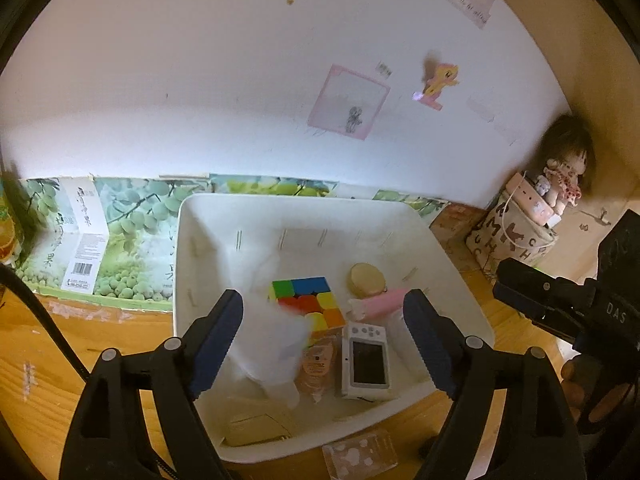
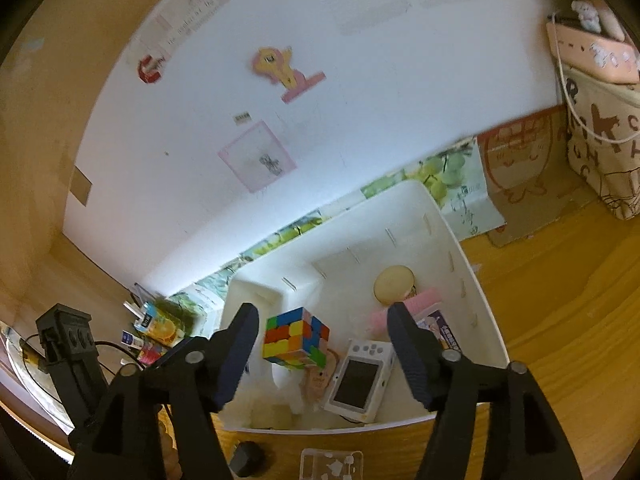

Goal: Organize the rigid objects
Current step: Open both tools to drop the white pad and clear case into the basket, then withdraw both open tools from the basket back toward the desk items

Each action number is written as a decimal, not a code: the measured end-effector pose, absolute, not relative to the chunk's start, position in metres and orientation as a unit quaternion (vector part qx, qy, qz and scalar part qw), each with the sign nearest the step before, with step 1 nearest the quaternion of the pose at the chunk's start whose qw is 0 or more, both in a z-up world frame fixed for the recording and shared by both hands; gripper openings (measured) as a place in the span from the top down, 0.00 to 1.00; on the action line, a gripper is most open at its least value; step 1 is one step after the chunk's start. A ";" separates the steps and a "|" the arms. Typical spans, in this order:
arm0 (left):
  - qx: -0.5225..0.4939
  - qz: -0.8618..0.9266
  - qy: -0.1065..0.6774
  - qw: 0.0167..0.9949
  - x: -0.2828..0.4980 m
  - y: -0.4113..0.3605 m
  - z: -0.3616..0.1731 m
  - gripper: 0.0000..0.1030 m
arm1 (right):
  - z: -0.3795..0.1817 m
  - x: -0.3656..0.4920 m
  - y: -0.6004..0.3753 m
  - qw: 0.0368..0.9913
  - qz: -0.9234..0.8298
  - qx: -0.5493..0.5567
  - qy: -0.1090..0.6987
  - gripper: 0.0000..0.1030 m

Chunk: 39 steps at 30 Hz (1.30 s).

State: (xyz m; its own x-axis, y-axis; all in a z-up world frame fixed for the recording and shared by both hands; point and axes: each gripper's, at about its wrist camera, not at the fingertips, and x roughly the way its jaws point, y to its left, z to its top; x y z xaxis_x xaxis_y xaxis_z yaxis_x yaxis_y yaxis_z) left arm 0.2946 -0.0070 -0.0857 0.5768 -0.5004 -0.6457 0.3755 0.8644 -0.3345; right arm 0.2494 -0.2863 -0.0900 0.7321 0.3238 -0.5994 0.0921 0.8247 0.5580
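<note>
A white bin [image 1: 304, 200] [image 2: 472, 264] stands on the wooden table. In it lie a colourful puzzle cube [image 1: 308, 300] [image 2: 296, 338], a white handheld device [image 1: 366, 360] [image 2: 358, 380], a round wooden disc [image 1: 366, 278] [image 2: 394, 284] and a pink item [image 1: 384, 302] [image 2: 424, 304]. My left gripper [image 1: 324, 308] hangs open over the bin. A blurred white translucent thing [image 1: 272, 344] sits low between its fingers, and neither pad presses on it. My right gripper [image 2: 323, 316] is open above the bin's near side, the cube lying below, untouched.
Fruit-print cardboard [image 1: 120, 232] lines the wall behind the bin. A lettered fabric bag [image 1: 512, 240] with a doll and a pink power strip stands at the right. A clear plastic box [image 1: 360, 456] [image 2: 332, 464] lies before the bin. Juice cartons [image 2: 160, 328] stand at the left.
</note>
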 end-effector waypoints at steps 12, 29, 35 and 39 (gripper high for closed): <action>-0.081 -0.220 0.333 0.913 0.251 0.007 -0.037 0.17 | -0.052 0.201 -0.285 0.910 0.067 0.272 0.307 0.24; -0.091 -0.181 0.333 0.921 0.204 0.018 -0.013 0.16 | -0.034 0.131 -0.265 0.956 0.074 0.130 0.251 0.21; -0.094 -0.170 0.345 0.918 0.193 0.009 -0.015 0.16 | -0.040 0.111 -0.263 0.965 0.062 0.083 0.240 0.21; -0.096 -0.162 0.348 0.918 0.186 -0.001 -0.013 0.16 | -0.042 0.105 -0.267 0.968 0.064 0.056 0.238 0.21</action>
